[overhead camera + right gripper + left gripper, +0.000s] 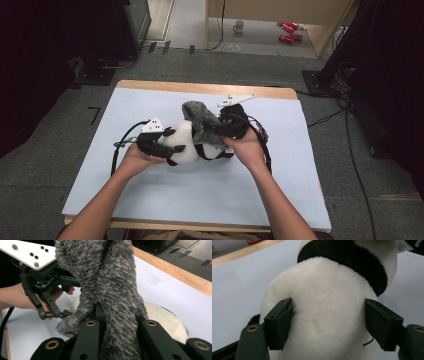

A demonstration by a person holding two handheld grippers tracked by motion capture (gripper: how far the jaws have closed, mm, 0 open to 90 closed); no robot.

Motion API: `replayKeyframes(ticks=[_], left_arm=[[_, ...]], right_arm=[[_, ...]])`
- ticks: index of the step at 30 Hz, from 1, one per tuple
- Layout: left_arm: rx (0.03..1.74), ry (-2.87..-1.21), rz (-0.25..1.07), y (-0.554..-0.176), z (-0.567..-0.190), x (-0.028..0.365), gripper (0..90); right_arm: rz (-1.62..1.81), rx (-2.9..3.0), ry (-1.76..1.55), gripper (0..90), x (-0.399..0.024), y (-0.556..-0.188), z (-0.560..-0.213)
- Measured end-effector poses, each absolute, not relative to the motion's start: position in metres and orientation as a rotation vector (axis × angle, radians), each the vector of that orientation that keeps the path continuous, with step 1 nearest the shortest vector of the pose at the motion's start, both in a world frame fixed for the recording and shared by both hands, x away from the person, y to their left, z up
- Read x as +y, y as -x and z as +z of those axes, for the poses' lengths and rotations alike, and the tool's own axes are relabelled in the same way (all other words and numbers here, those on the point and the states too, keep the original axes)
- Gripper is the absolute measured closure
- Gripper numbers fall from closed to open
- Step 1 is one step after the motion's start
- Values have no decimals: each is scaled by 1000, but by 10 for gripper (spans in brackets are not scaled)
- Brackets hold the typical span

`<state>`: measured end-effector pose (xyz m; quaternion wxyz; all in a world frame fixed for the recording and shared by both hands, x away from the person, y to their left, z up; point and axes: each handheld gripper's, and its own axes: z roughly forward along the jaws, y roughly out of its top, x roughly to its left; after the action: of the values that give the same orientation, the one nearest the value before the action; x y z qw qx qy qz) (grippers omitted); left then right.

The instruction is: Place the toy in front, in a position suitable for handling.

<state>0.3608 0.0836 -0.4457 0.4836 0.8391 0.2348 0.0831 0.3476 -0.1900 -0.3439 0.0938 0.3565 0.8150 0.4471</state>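
**A:** Looking down from the high view, what lies on the table point(150, 200)?

**B:** A plush toy point(187, 145) — white with black bands — on its side on the pale blue sheet, about mid-table. A grey fuzzy cloth point(200, 120) is bunched over its far end and rises above it.

**A:** And the left gripper point(160, 145)?

**B:** It sits at the toy's near-left end, in the person's left hand point(134, 159). In the left gripper view the jaws stand either side of the white body point(327, 315), below a black band. The left pad point(279, 322) presses into the fur; the right pad point(380, 322) sits at the fur's edge. So it is clasping the toy, with wide jaws.

**A:** The right gripper point(230, 125)?

**B:** It is over the toy's right end, held in the right hand point(247, 145), its grey plate pointing to the far edge. In the right gripper view the cloth point(107, 290) runs up from between its jaws, pinched tight — the jaws are clenched on the cloth.

**A:** Anything else there?

**B:** Behind the cloth the left gripper point(47, 305) and its white plate show, with fingers point(60, 292) around it, and a patch of the toy's white fur point(165, 320) lies low on the sheet. The table's wooden edge point(180, 275) runs beyond.
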Motion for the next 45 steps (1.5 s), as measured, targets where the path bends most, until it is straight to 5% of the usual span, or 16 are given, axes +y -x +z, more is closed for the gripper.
replayKeyframes(ticks=[10, 16, 30, 45], left_arm=[[568, -2046, 193, -357, -444, 85, 619], [608, -1980, 100, -361, -424, 86, 734], [602, -1914, 62, -360, -415, 92, 774], [621, -1924, 39, -363, -419, 93, 775]], right_arm=[[1324, 2444, -1054, 774, -173, -351, -349], [1344, 2449, -1041, 775, -165, -352, -344], [1253, 2483, -1042, 776, -152, -356, -356], [1136, 2372, -1175, 775, -222, -362, -360]])
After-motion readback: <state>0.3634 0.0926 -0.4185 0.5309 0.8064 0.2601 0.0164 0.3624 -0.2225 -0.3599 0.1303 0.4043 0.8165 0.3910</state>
